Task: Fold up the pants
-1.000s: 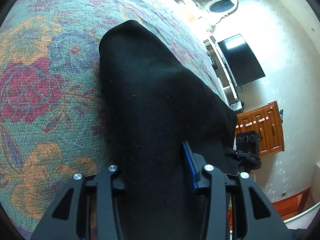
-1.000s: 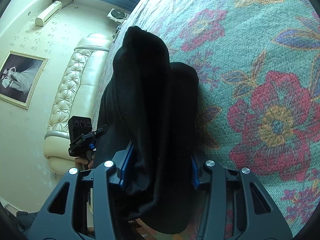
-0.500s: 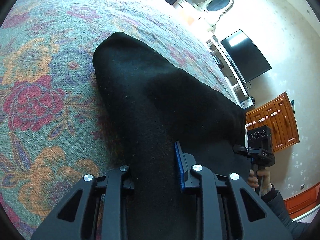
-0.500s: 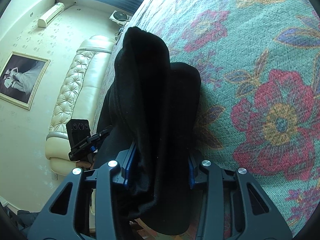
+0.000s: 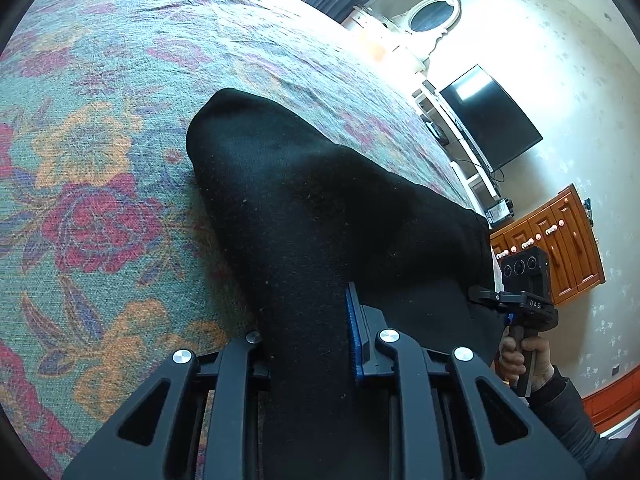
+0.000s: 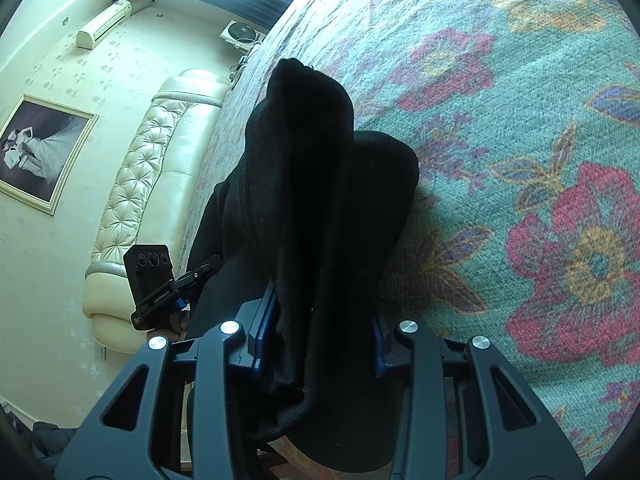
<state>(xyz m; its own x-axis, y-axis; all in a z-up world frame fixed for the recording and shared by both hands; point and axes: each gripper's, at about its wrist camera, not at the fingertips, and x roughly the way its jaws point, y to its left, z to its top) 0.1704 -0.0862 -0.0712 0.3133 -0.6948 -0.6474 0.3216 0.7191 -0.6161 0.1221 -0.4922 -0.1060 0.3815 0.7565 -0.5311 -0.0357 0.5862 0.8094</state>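
Black pants (image 5: 320, 220) lie bunched on a floral bedspread (image 5: 100, 160), one rounded end pointing away. My left gripper (image 5: 308, 320) has a thick fold of the cloth between its fingers; the jaws are closing and the blue right pad (image 5: 354, 340) presses the fabric, while the cloth hides the left pad. In the right wrist view the pants (image 6: 312, 160) rise as a dark doubled ridge. My right gripper (image 6: 322, 312) is also closing, the fold filling the gap between both blue pads. Each view shows the other gripper's body (image 5: 524, 280) (image 6: 154, 280) at the cloth's far side.
The bedspread (image 6: 520, 120) spreads wide on the outer side of each gripper. Off the bed stand a dark television (image 5: 492, 120), a wooden cabinet (image 5: 560, 248) and an oval mirror (image 5: 434, 16). A cream tufted headboard (image 6: 152, 184) and a framed picture (image 6: 40, 152) line the other wall.
The left jaws have narrowed onto the fold and that view has rolled, bringing the person's hand on the right gripper into sight. The right jaws have narrowed a little on the cloth.
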